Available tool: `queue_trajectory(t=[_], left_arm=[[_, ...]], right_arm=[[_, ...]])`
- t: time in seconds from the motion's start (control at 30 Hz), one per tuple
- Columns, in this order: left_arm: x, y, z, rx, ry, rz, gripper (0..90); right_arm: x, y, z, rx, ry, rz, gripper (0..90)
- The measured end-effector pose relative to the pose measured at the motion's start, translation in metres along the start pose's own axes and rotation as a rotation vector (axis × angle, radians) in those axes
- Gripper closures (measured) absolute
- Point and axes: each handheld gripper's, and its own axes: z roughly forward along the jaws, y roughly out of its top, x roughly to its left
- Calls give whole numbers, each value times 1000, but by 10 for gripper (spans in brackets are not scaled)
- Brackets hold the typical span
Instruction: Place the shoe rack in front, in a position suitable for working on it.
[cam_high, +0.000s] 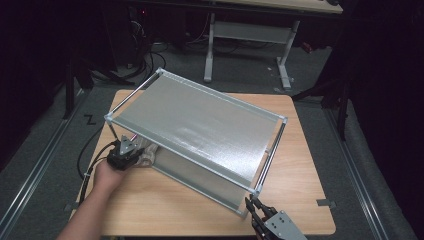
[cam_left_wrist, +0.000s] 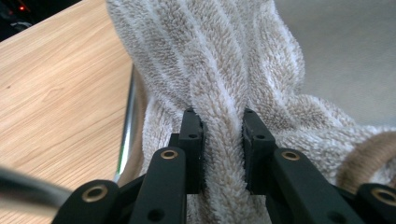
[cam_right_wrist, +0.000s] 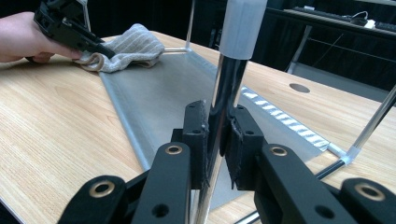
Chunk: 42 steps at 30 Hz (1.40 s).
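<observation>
A two-tier metal rack (cam_high: 200, 125) with grey shelves stands on the wooden table (cam_high: 150, 200). A beige striped towel (cam_high: 145, 154) lies on the left end of the lower shelf (cam_right_wrist: 159, 102). My left gripper (cam_high: 131, 150) is shut on a fold of the towel (cam_left_wrist: 223, 140), which bulges between the two pads. In the right gripper view the towel (cam_right_wrist: 133, 46) sits at the far end with the left gripper (cam_right_wrist: 70, 28) and a hand on it. My right gripper (cam_right_wrist: 217, 140) is shut on the rack's chrome corner post (cam_right_wrist: 229, 93), at the near right corner (cam_high: 255, 192) of the rack.
The table's front edge runs just below the right gripper (cam_high: 257, 210). A second desk frame (cam_high: 250, 35) and cables (cam_high: 145, 55) stand on the floor beyond the table. Bare wood lies at the front left and along the right side.
</observation>
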Motion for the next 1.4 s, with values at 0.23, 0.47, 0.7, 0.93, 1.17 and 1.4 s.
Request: queue_trajectory(t=[0.23, 0.47, 0.7, 0.93, 1.17, 1.4], left_arm=[[-3, 1, 1, 15, 16, -17, 698], [-18, 6, 3, 14, -10, -20, 711], [-52, 17, 2, 11, -52, 26, 702], [-90, 29, 1, -6, -93, 56, 705], [-130, 40, 1, -38, -156, 82, 708], [-173, 50, -3, -80, -217, 137, 726]], right_arm=[[-1, 0, 1, -1, 2, 3, 793], [-1, 0, 1, -2, 6, 3, 795], [-1, 0, 1, -2, 9, -2, 794], [-1, 0, 1, -4, 8, -3, 794], [-2, 0, 1, -5, 11, -8, 793], [-1, -1, 1, -6, 9, -9, 792]])
